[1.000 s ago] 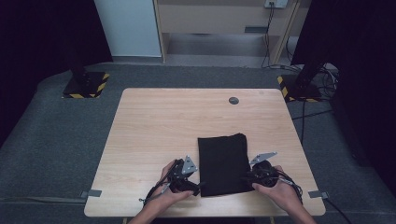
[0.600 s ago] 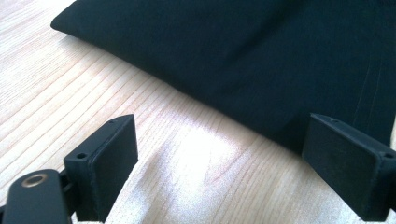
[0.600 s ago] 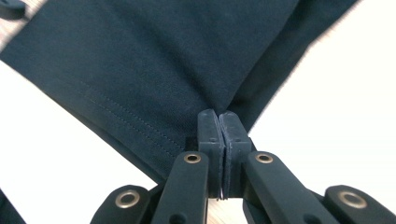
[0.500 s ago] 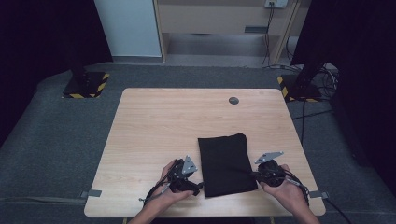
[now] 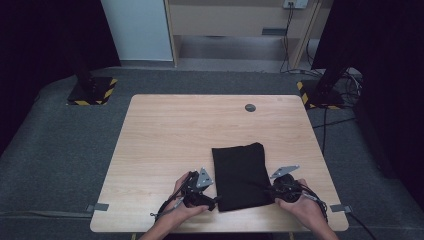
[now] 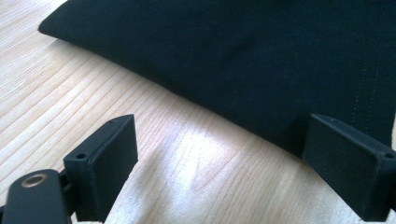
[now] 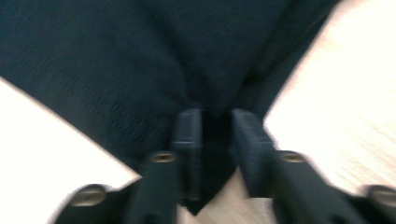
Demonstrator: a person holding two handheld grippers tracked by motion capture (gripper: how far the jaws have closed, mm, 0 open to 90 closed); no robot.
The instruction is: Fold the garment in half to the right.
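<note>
I had a folded black cloth (image 5: 241,175) lying flat on the table (image 5: 170,135), towards the near edge and a little right of centre, its long sides running near to far. My left gripper (image 5: 209,200) sat on the wood just beside the cloth's near left corner. In the left gripper view its jaws stood wide apart with bare table between them; the cloth's (image 6: 243,56) edge ran just past the fingertips, and the right fingertip (image 6: 345,163) seemed to be at that edge, though I could not tell whether it touched.

My right gripper (image 5: 270,189) was at the cloth's near right edge. Its jaws had just been opening a little, yet they stood nearly together in the blurred right gripper view, with a pinched-up fold of cloth (image 7: 140,60) between the pads (image 7: 187,135) and puckers running out from it.

A small dark disc (image 5: 250,107) lay well apart near the far edge.
</note>
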